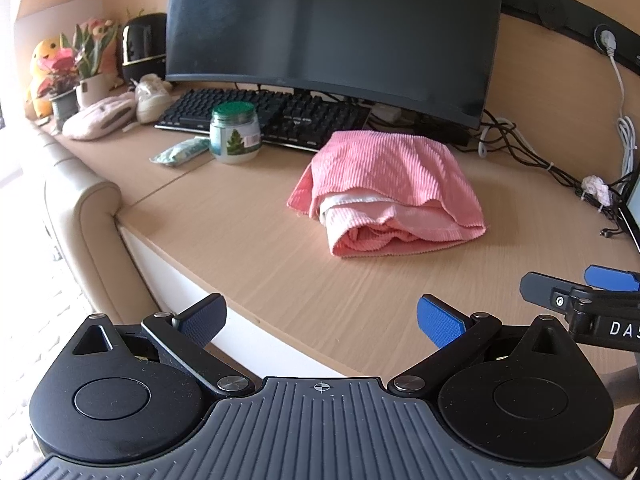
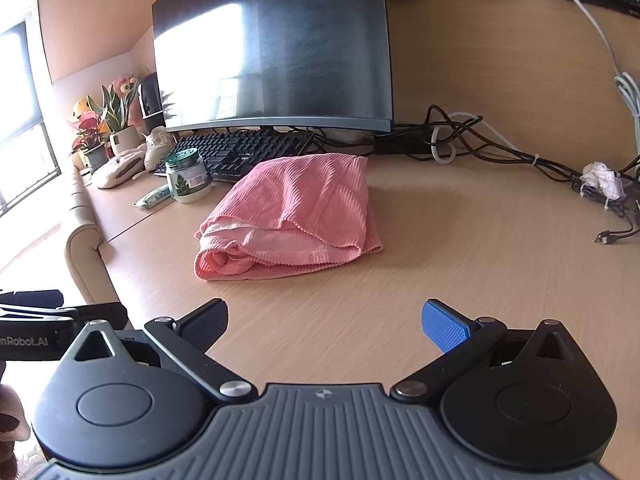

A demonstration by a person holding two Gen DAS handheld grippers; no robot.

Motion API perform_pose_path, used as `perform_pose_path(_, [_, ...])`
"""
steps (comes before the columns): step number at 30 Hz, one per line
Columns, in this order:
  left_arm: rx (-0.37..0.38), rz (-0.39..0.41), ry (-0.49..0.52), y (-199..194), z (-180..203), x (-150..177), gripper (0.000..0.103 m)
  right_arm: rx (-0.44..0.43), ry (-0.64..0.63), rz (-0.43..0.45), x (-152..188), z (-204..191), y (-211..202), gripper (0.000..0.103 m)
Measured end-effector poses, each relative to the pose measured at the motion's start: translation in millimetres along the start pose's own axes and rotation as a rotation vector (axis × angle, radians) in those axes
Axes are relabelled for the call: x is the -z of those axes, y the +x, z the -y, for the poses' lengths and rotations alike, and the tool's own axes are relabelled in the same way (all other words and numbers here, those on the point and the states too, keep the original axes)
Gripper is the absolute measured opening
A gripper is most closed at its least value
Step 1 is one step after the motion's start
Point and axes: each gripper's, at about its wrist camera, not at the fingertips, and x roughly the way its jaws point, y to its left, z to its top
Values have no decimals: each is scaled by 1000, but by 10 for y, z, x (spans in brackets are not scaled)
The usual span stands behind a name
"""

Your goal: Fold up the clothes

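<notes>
A pink ribbed garment [image 1: 384, 192] lies folded in a thick bundle on the wooden desk [image 1: 248, 248], with a paler inner layer showing at its near edge. It also shows in the right wrist view [image 2: 292, 220]. My left gripper [image 1: 320, 320] is open and empty, held above the desk's near edge, well short of the garment. My right gripper [image 2: 324, 324] is open and empty over the desk, also short of the garment. The right gripper's fingers [image 1: 576, 288] show at the right edge of the left wrist view.
A monitor [image 1: 332, 32] and black keyboard [image 1: 264, 116] stand behind the garment. A green-lidded jar [image 1: 234, 134], a wipes packet [image 1: 180, 152], slippers, plants and toys sit at the left. Cables [image 2: 500, 148] run along the back right. A beige sofa arm [image 1: 88, 216] adjoins the desk's left.
</notes>
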Motion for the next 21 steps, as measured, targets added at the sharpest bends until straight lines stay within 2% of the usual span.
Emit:
perform_pose_path(15, [-13,-20,-2,55,-55,-32,103,30,-7,13,-58,-5,-34,103])
perform_pose_path(21, [-23,6,18,43,-57,-53,103,24,-16,21,-96,-32,-45,103])
